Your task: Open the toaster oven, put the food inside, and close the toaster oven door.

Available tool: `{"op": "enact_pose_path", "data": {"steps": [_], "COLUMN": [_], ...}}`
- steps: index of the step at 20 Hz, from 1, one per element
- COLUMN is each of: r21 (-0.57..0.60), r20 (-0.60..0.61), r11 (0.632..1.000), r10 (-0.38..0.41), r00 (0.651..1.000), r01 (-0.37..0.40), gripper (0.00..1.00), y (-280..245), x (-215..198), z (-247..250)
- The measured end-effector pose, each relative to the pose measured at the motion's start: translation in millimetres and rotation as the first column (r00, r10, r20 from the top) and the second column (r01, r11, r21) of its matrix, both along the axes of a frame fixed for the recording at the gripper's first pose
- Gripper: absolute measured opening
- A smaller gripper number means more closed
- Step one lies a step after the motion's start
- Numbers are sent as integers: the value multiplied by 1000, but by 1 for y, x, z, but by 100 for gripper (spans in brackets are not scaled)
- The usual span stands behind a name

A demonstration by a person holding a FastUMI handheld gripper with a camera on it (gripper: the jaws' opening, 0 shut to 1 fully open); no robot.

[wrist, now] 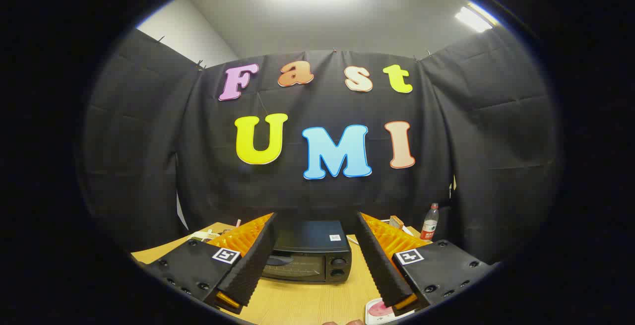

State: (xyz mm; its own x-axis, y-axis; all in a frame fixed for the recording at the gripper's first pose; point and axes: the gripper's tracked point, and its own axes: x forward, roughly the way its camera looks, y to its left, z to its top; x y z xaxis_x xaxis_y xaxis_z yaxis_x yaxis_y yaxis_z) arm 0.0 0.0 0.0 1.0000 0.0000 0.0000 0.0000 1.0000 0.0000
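A black toaster oven (311, 254) stands on the wooden table (307, 301) beyond my fingers, its glass door up and closed, two knobs on its right side. My gripper (315, 221) hovers above the table in front of it, open, with nothing between the black ribbed fingers (253, 260). A white plate (379, 311) with something pink on it lies on the table just under the right finger, partly hidden by it.
A plastic bottle (430, 222) with a red label stands at the back right of the table by the cloth wall. Small items lie behind the oven on both sides, half hidden by the fingers. Fingertips of a hand (342, 323) show at the near table edge.
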Motion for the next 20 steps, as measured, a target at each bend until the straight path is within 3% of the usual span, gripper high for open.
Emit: {"op": "enact_pose_path", "data": {"steps": [20], "r21": [13], "r20": [-20], "r11": [998], "r10": [-64], "r00": [998], "r01": [64], "gripper": [98], "y": [-24], "x": [-7], "z": [0]}}
